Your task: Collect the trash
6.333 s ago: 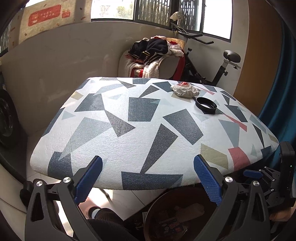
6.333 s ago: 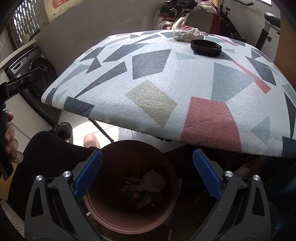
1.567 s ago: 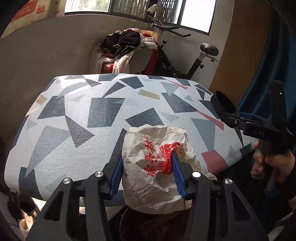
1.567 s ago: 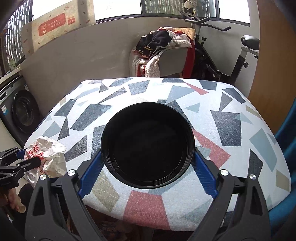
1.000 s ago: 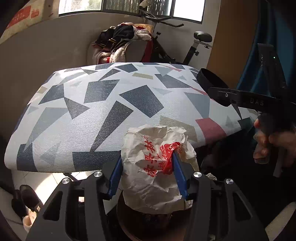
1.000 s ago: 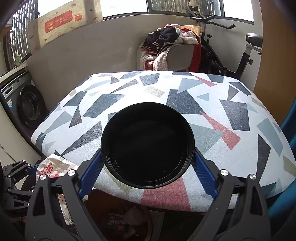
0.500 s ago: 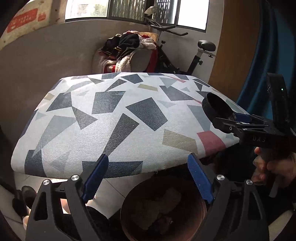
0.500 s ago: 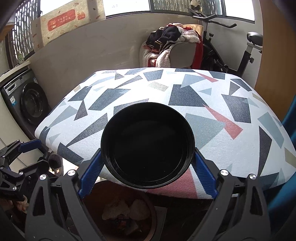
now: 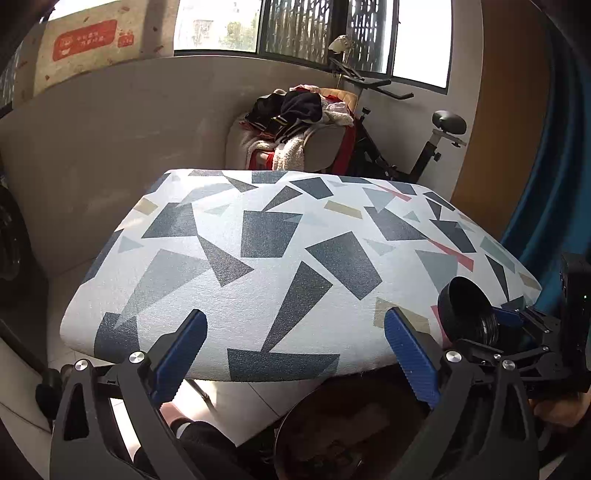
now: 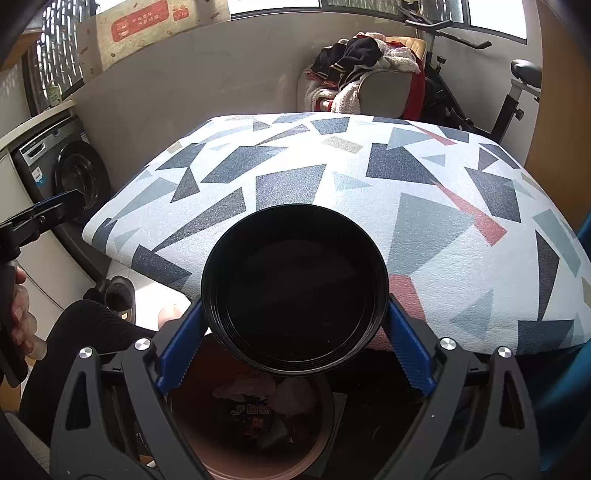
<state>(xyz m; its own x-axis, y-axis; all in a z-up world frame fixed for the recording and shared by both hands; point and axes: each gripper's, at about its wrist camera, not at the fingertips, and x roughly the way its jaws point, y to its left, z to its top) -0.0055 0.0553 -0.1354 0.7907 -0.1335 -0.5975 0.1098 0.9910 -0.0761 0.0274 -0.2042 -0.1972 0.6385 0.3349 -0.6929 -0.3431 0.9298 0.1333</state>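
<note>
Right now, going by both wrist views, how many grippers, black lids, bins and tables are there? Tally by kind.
Grippers: 2, the left gripper, its jaws opening with nothing between them, and the right gripper, clamped on the lid
Black lids: 1, the black lid
Bins: 1, the brown bin, with crumpled trash inside
Tables: 1, the patterned table
Total: 5

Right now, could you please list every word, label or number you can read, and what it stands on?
Cardboard box on the ledge: red label with white characters, too blurred to read.
Wrapper in the bin: pale characters, not readable.
Washing machine stickers: too small.
</note>
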